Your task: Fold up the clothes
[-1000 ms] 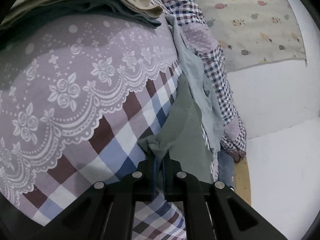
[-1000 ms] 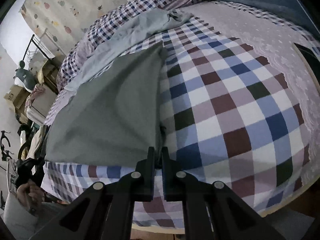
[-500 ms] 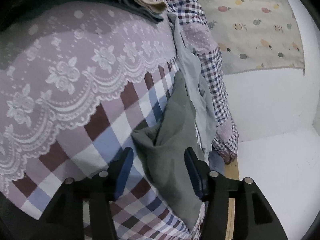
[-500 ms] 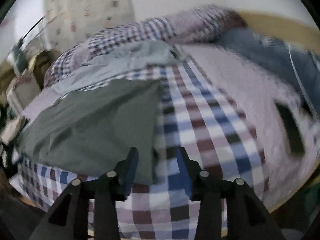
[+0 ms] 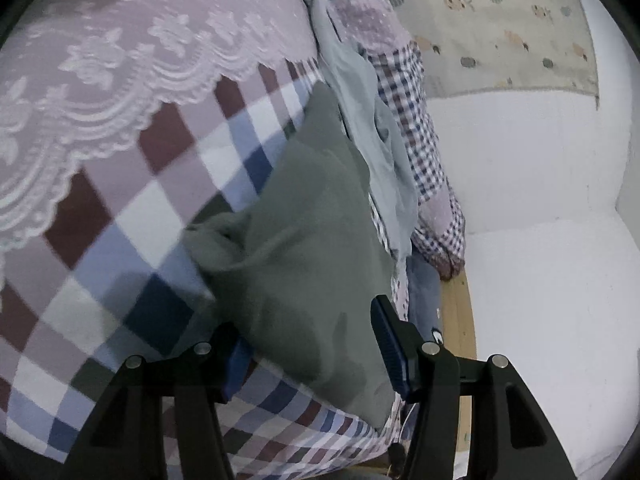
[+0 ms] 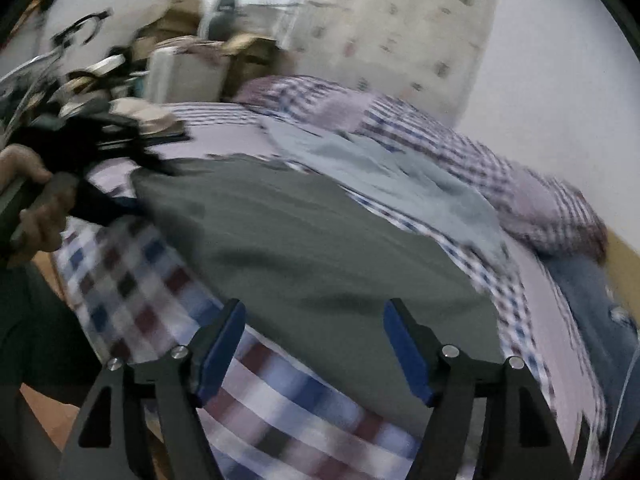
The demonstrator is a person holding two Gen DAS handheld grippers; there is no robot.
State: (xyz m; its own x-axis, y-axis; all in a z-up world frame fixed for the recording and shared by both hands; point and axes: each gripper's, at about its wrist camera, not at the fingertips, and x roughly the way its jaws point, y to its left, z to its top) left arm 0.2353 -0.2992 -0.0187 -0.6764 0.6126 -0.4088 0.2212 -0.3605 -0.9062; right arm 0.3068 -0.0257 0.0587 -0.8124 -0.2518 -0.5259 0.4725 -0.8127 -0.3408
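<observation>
A grey-green garment (image 5: 308,248) lies flat on the checked bedspread (image 5: 132,248), its near corner rumpled. My left gripper (image 5: 310,340) is open just above its near edge, the cloth lying loose between the blue pads. In the right wrist view the same garment (image 6: 304,256) spreads across the bed, and my right gripper (image 6: 314,344) hovers open over its near edge, holding nothing. At the far left of that blurred view a hand (image 6: 36,208) holds the other gripper at the garment's far corner. A pale blue garment (image 5: 368,128) lies beyond the grey-green one.
A gingham quilt (image 5: 404,92) is bunched along the bed's wall side. A lace-print purple cover (image 5: 100,48) fills the left. Jeans (image 6: 592,312) lie at the bed's end by the wooden frame (image 5: 456,320). Boxes and clutter (image 6: 200,60) stand beyond the bed.
Both grippers were shut on the grey-green garment's edge a second ago. Both have opened and let go; the cloth now lies on the bed. The right view has swung round.
</observation>
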